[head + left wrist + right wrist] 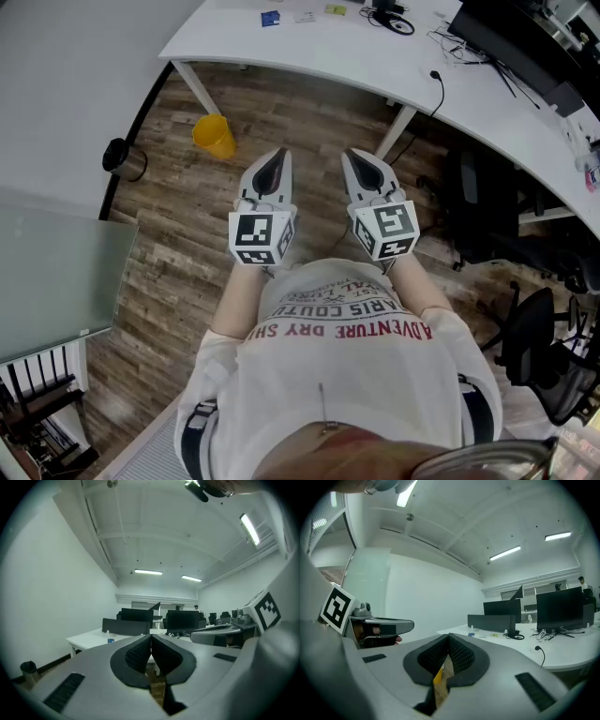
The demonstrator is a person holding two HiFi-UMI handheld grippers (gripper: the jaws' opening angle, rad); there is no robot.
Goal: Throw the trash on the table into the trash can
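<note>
Small bits of trash lie at the far end of the white table [375, 56]: a blue piece [270, 18], a white slip [303, 16] and a yellow piece [335, 10]. A yellow trash can [215, 137] stands on the wood floor in front of the table, and a sliver of it shows through the right jaws' gap [437, 676]. I hold both grippers level and close to my chest, well short of the table. My left gripper [277, 156] [151, 637] is shut with nothing in it. So is my right gripper [359, 156] [448, 637].
A dark round bin [125, 159] [28, 667] stands by the left wall, beside a glass partition [56, 281]. Monitors, cables and a headset [398, 23] crowd the table's far right. Black office chairs [534, 337] stand at the right.
</note>
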